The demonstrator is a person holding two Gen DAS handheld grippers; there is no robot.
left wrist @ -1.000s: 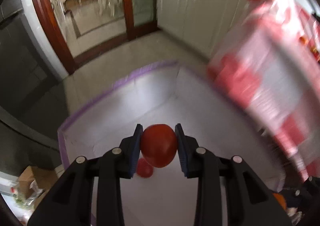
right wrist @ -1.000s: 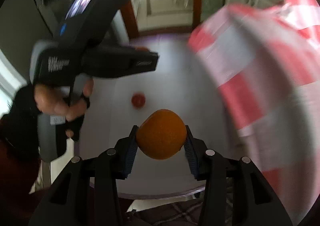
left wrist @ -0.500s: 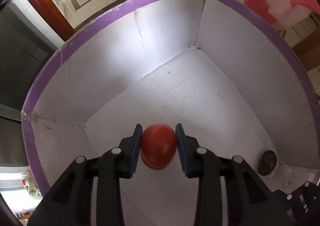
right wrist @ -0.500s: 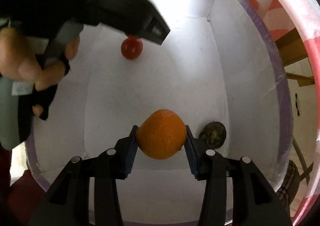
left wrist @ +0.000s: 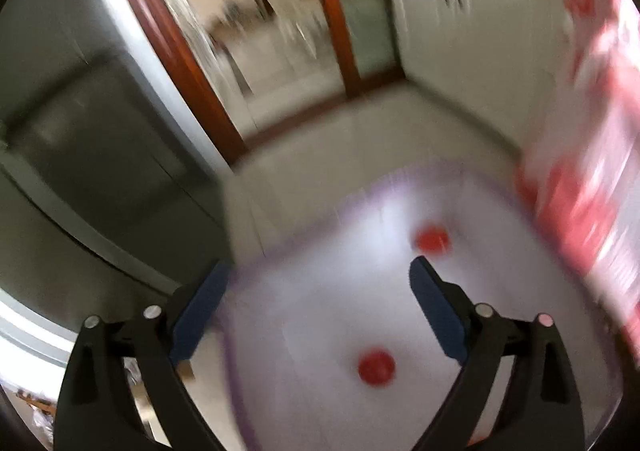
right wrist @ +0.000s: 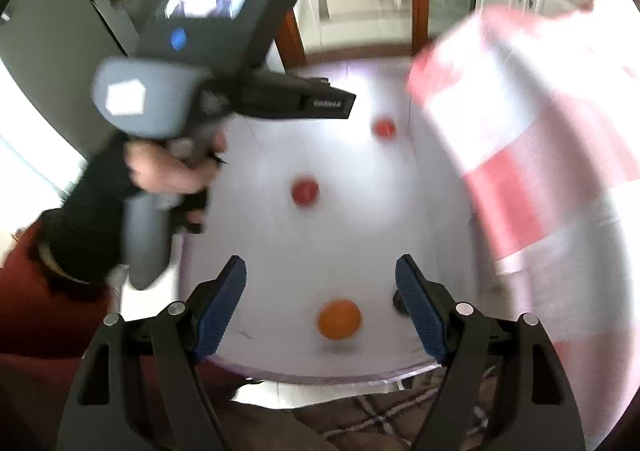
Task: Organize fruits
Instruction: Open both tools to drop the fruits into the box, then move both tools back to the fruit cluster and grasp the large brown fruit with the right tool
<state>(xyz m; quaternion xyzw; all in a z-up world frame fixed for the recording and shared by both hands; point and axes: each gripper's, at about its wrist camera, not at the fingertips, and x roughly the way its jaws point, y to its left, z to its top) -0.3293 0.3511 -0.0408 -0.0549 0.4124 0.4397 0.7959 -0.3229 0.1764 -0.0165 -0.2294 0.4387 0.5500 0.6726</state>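
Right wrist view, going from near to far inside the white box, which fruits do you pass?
Orange → nearer red fruit → farther red fruit, all lying loose on the floor of the box. A dark item sits level with the orange, partly hidden by a finger of the right tool, so I leave it out.

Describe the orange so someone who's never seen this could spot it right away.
Find the white box with purple rim. On its floor, at the near edge between the right gripper fingers, lies the orange. It is the only orange fruit; the two tomatoes farther back are red.
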